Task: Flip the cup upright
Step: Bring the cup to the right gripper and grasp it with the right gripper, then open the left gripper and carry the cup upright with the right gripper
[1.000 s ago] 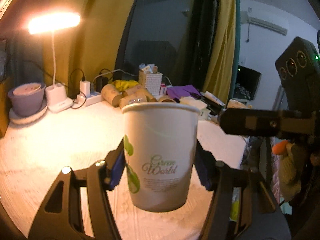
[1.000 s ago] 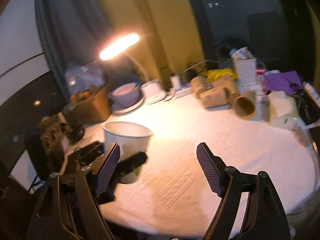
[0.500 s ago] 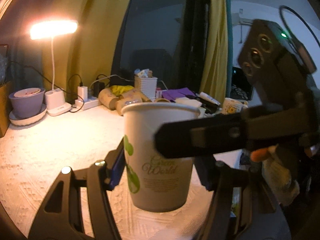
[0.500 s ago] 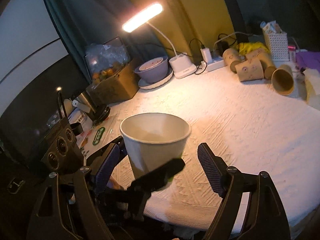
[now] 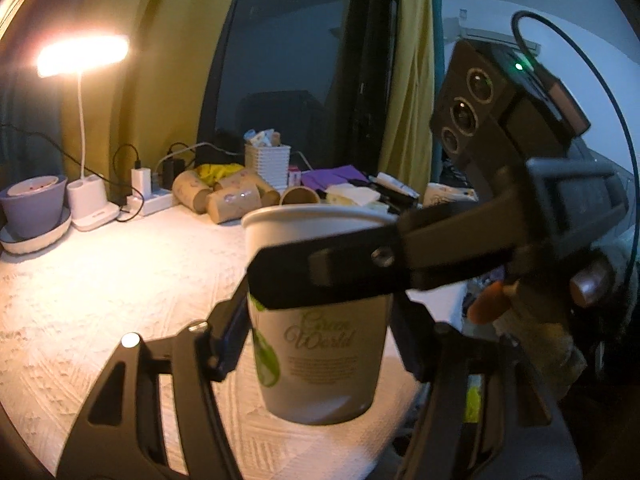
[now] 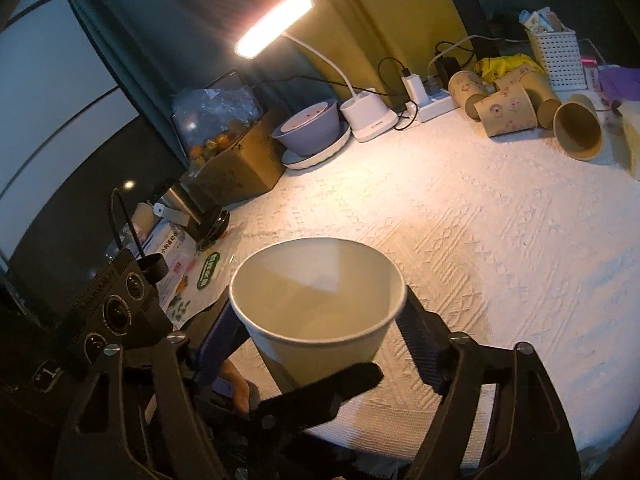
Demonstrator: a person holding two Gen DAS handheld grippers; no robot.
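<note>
A white paper cup (image 5: 320, 344) with green "Green World" print is held upright, mouth up, above the white tablecloth (image 5: 100, 280). My left gripper (image 5: 320, 336) is shut on the cup's lower body. My right gripper (image 6: 320, 320) straddles the cup (image 6: 316, 304) near the rim, its blue pads at both sides; whether they touch the cup I cannot tell. One right finger (image 5: 360, 268) crosses in front of the cup in the left wrist view. The cup looks empty inside.
Several brown paper cups (image 6: 508, 108) lie on their sides at the table's back. A lit desk lamp (image 6: 276, 24), a purple bowl on a plate (image 6: 312, 128), a power strip (image 6: 432, 104), a white basket (image 6: 556, 56) and a cardboard box (image 6: 232, 160) line the back and left.
My right gripper has moved in from the side and now frames the cup near its rim. The left gripper keeps holding the cup upright.
</note>
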